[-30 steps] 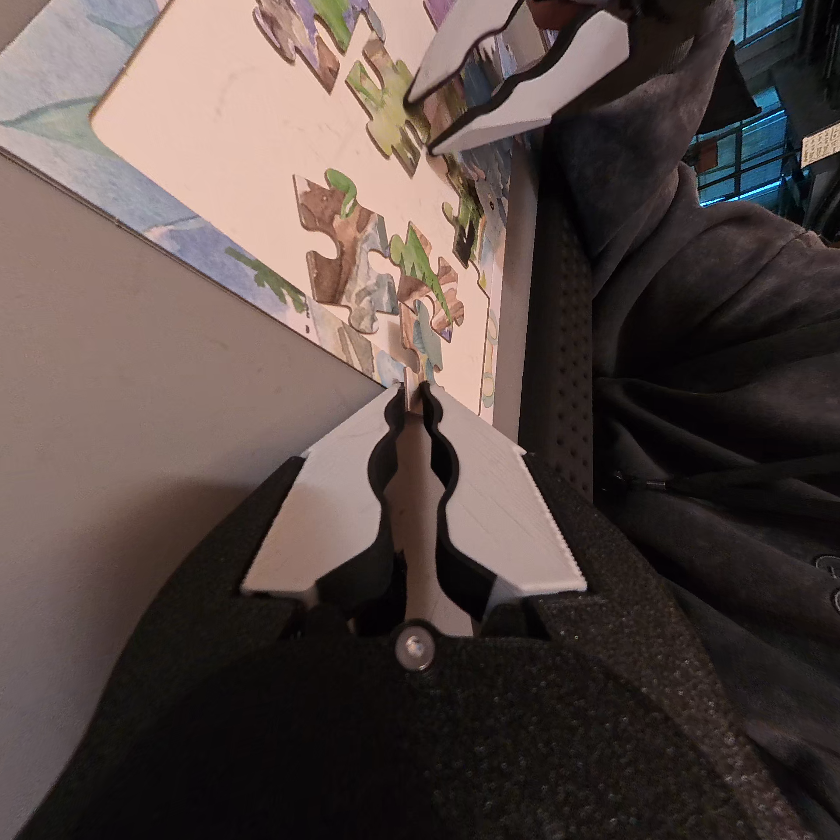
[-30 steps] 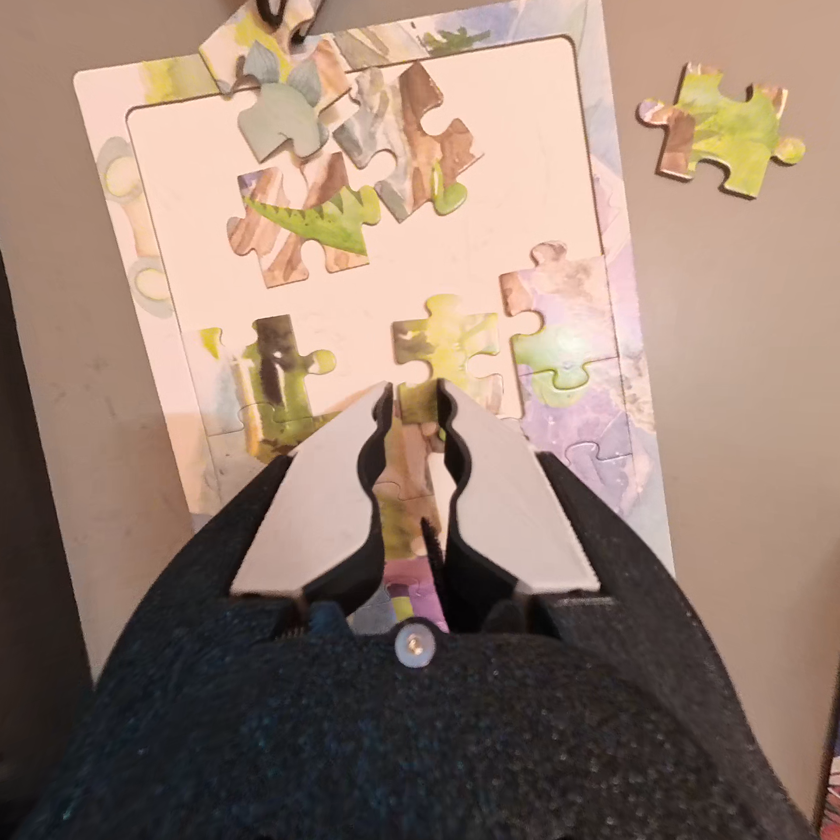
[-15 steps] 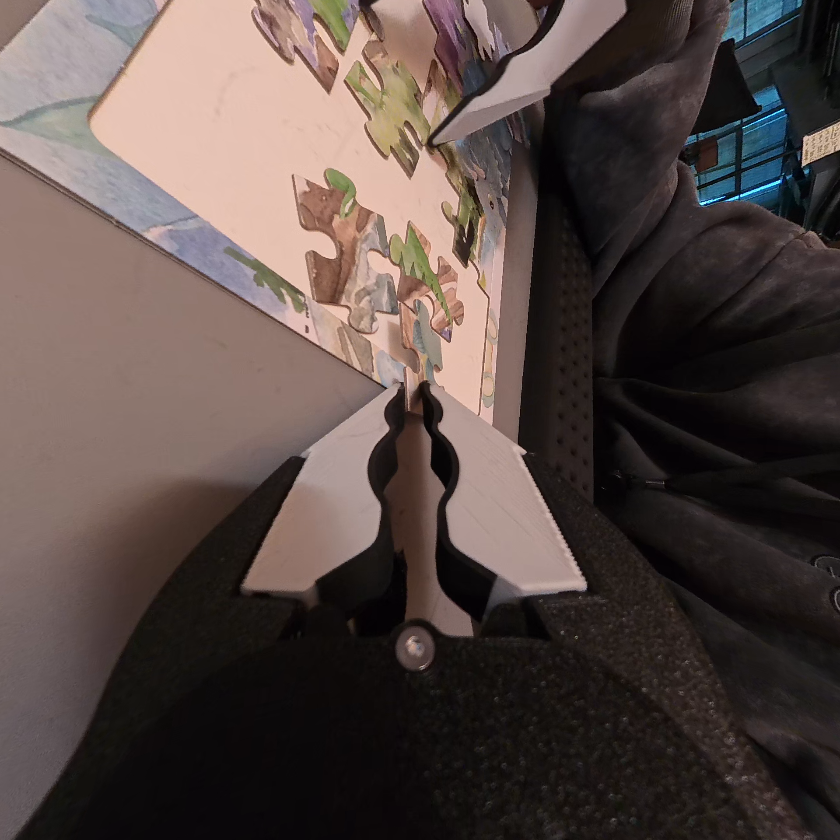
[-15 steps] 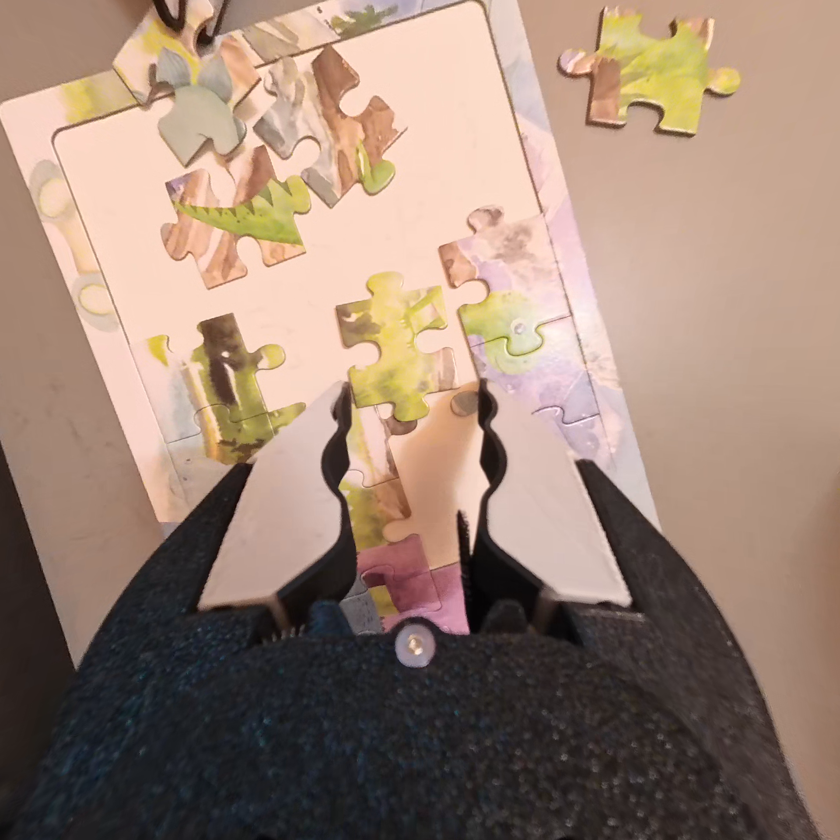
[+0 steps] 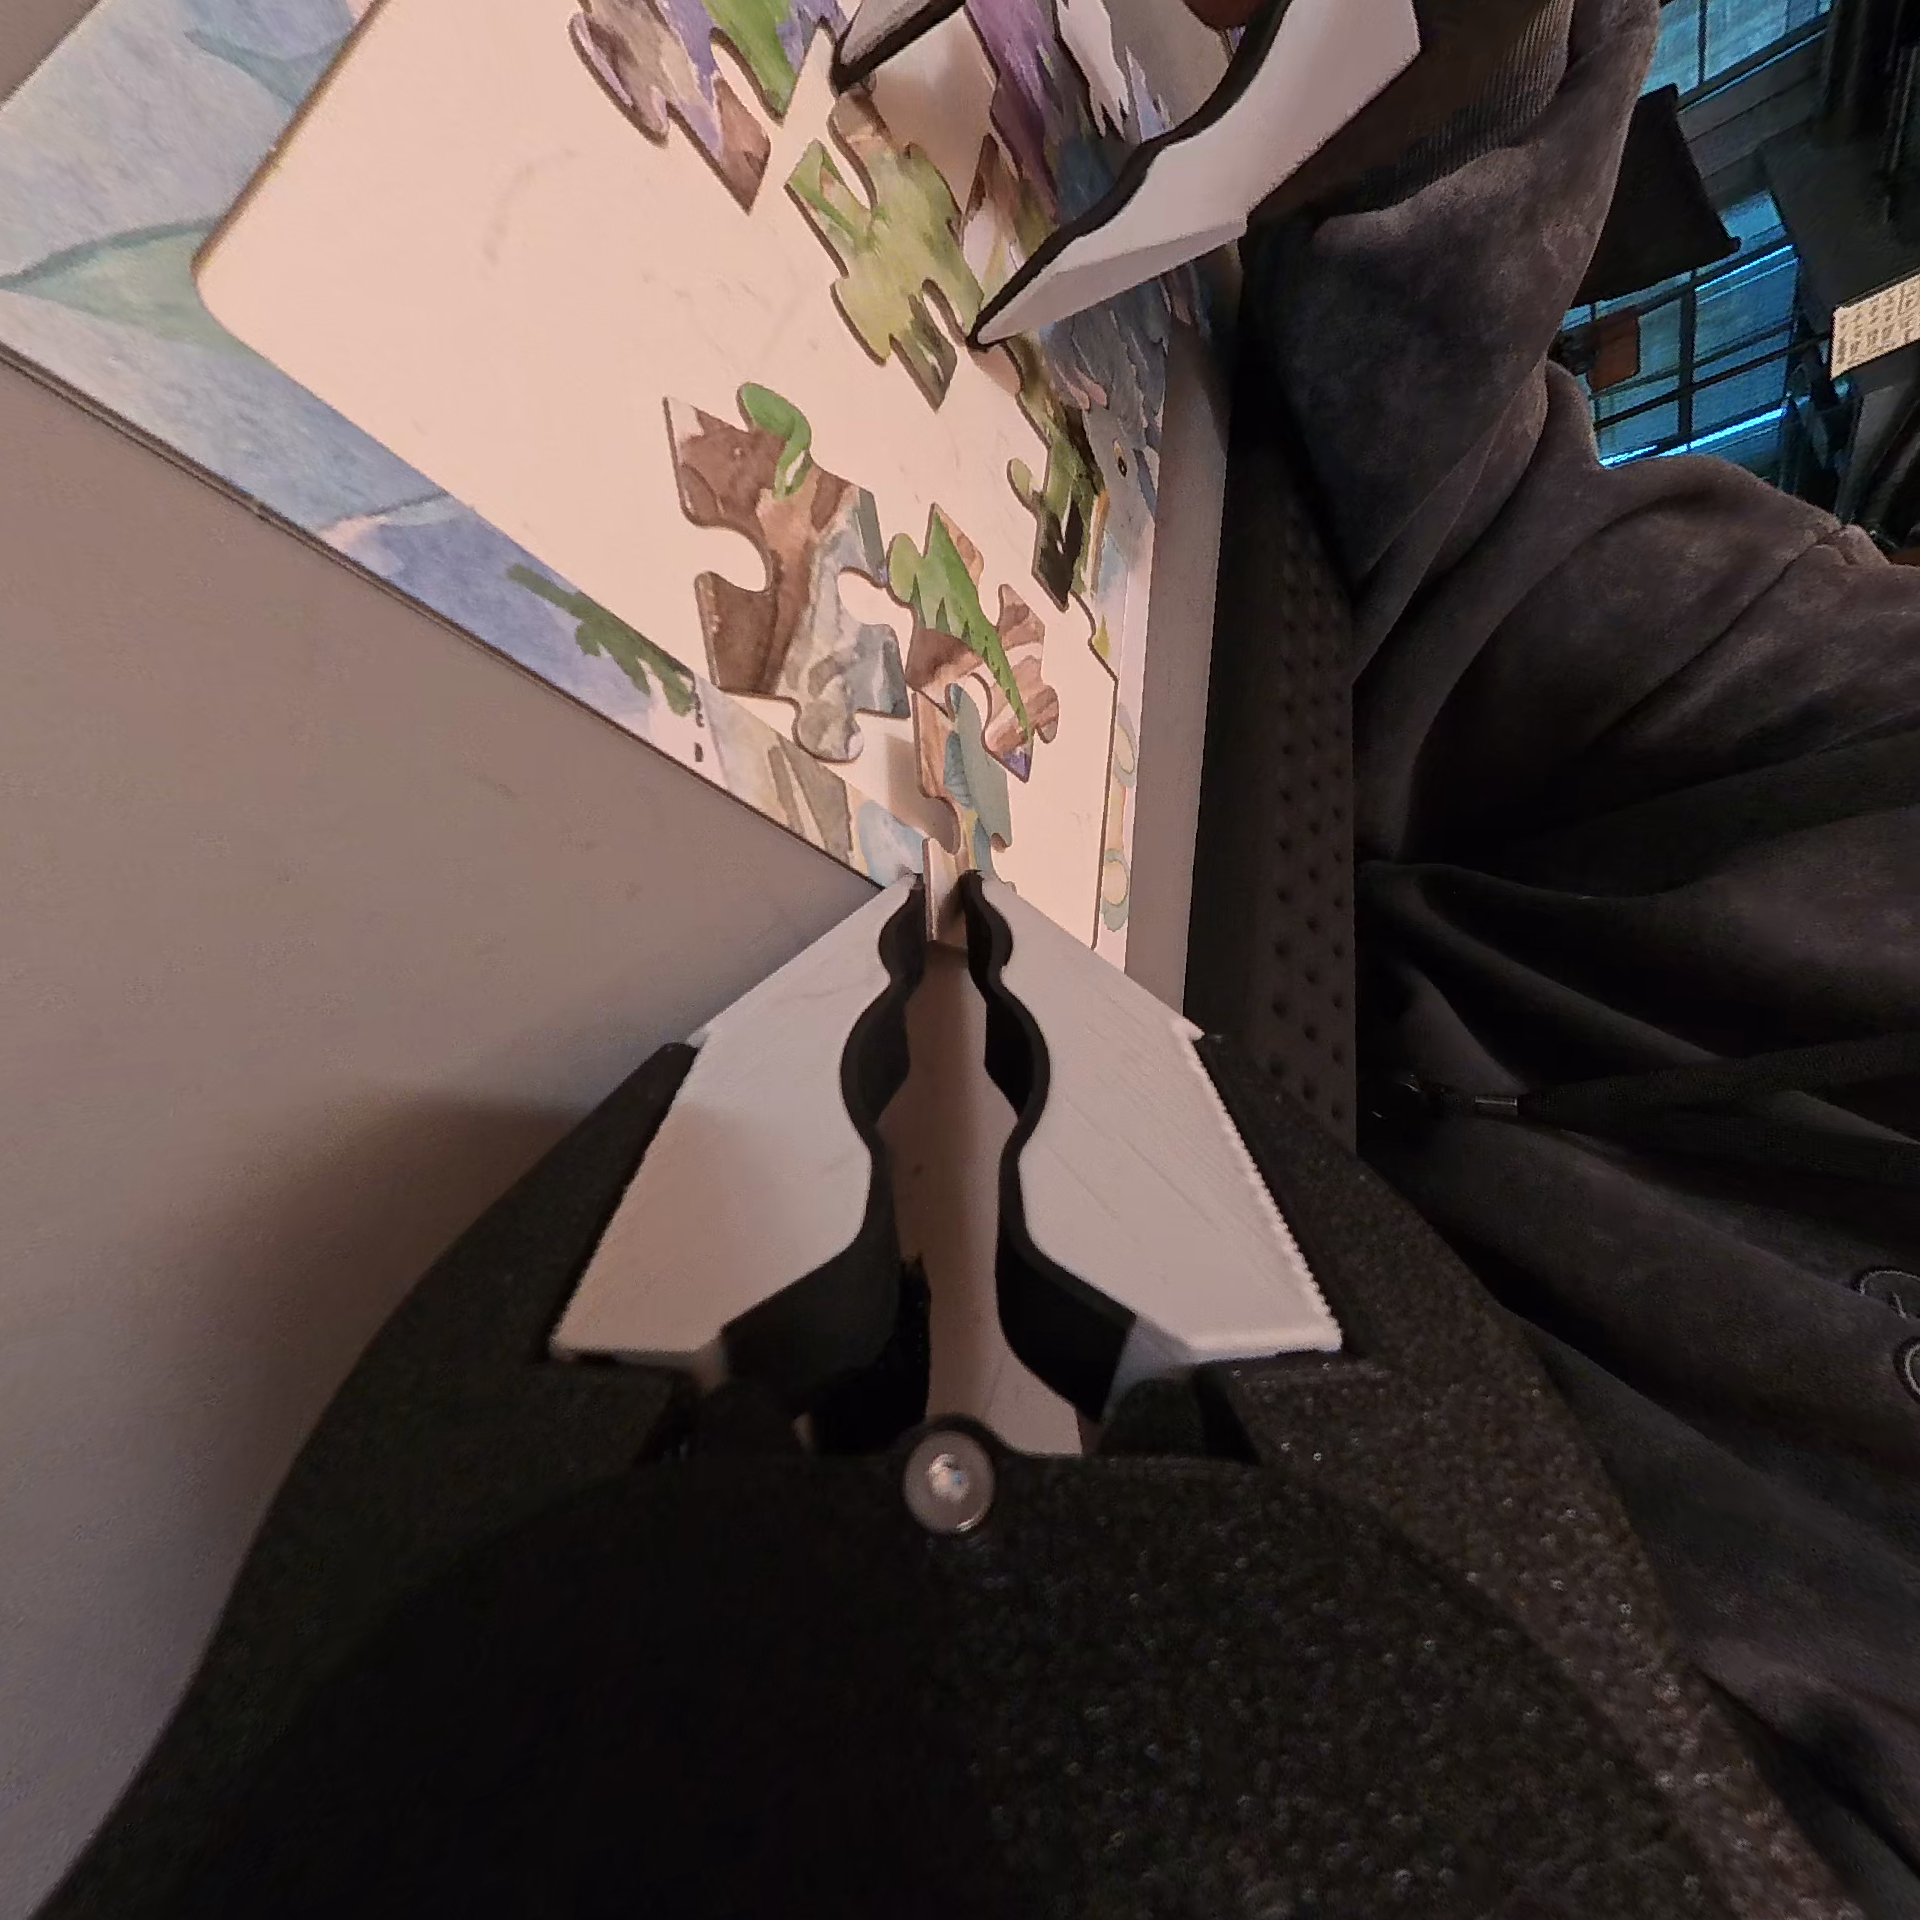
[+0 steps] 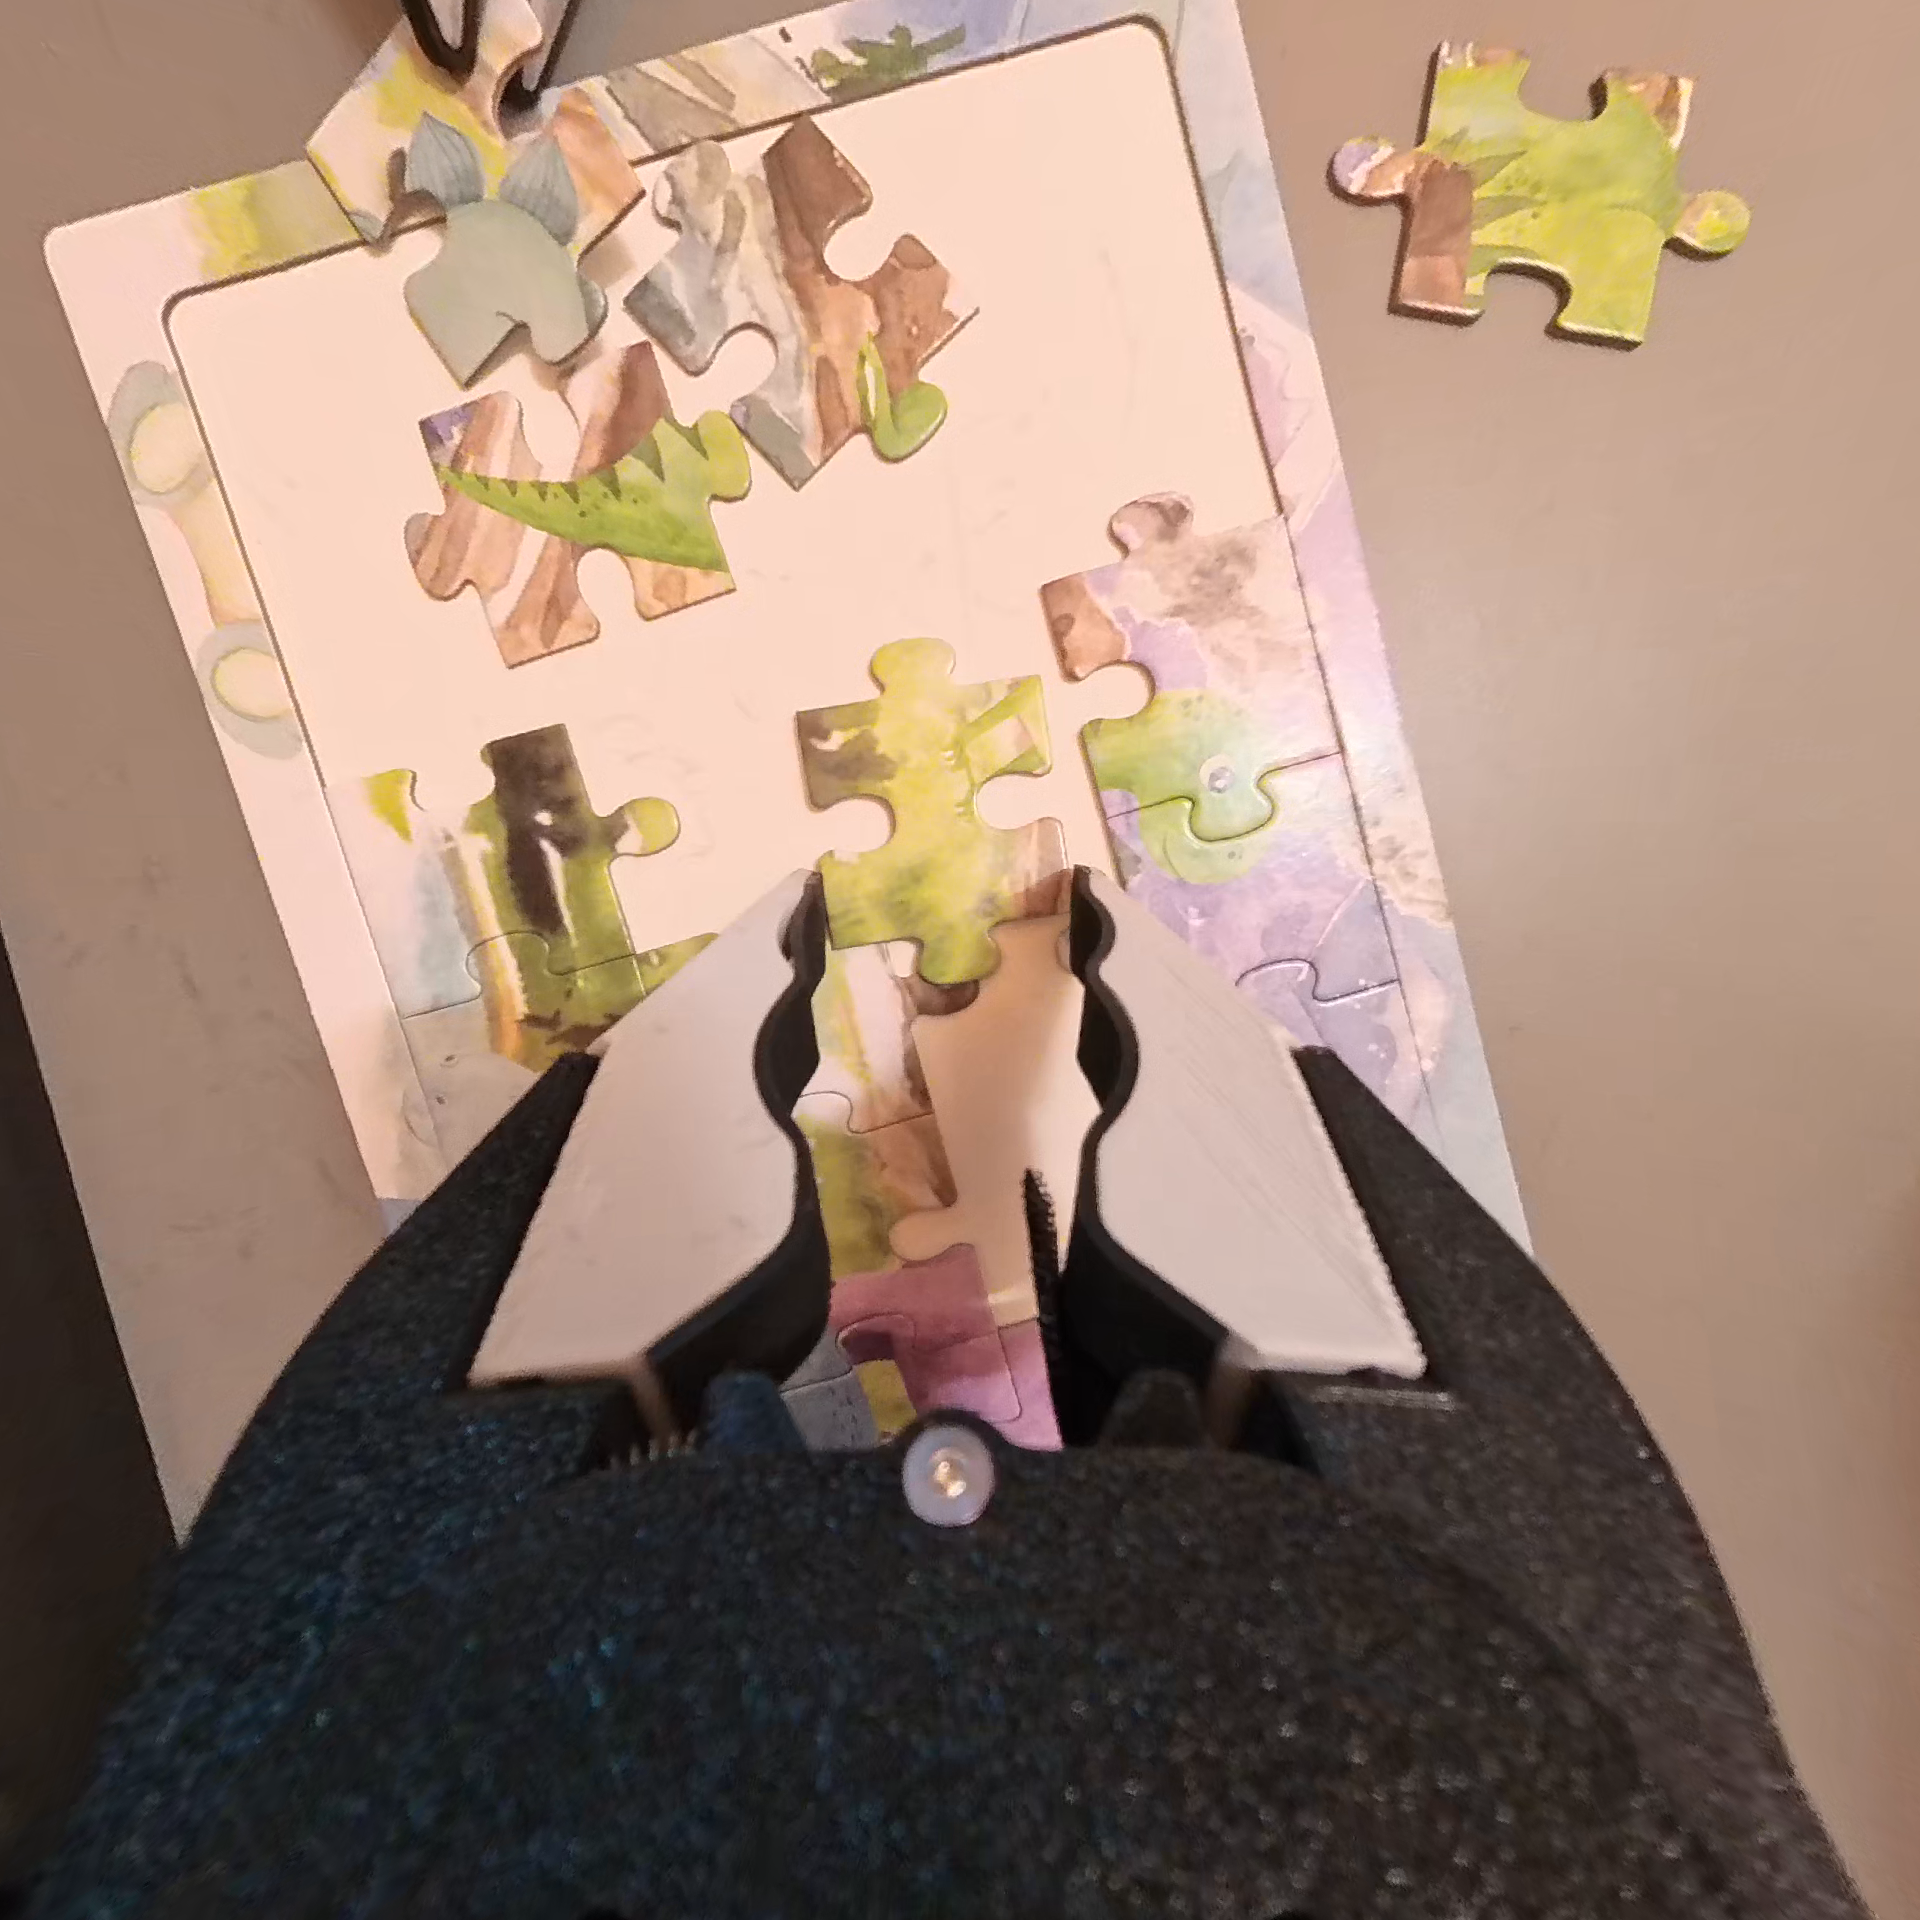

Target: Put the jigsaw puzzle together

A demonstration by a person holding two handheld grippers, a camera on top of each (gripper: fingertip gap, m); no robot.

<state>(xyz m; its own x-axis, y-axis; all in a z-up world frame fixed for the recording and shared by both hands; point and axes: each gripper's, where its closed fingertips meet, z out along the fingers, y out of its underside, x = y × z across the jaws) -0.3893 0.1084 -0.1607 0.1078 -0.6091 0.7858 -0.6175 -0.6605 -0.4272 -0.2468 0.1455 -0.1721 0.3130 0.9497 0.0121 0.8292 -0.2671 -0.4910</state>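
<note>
The jigsaw puzzle consists of a printed tray [image 6: 1351, 644] lying flat on a tan table [image 6: 1662, 727], with watercolour pieces in greens, browns, blues and purples.

Progress, judged from how the pieces lie, is partial. Pieces along the 6 o'clock edge and at the 3 o'clock side of the cream recess appear interlocked and seated. The middle and the 12 o'clock half remain largely bare.

Several pieces lie loose in the recess:
- a lime-green piece [image 6: 925, 800] just ahead of the right gripper [image 6: 943, 894], its lower edge between the fingertips;
- a green-tailed piece [image 6: 582, 499] at about 10 o'clock;
- a brown-and-grey piece [image 6: 821, 301] at 12 o'clock;
- a pale blue piece [image 6: 488, 281] overlapping the frame at 11 o'clock.

One further green piece [image 6: 1538, 197] lies off the tray on the table at 1 o'clock, well apart.

The right gripper's jaws stand spread, straddling the lime-green piece without pinching it. The left gripper [image 5: 943, 894] sits at the tray's far corner with jaws nearly closed; a thin pale edge shows between the tips, but whether they grip the tray or a piece cannot be told.

A person's dark hooded garment [image 5: 1558, 831] borders the table in the left wrist view.
</note>
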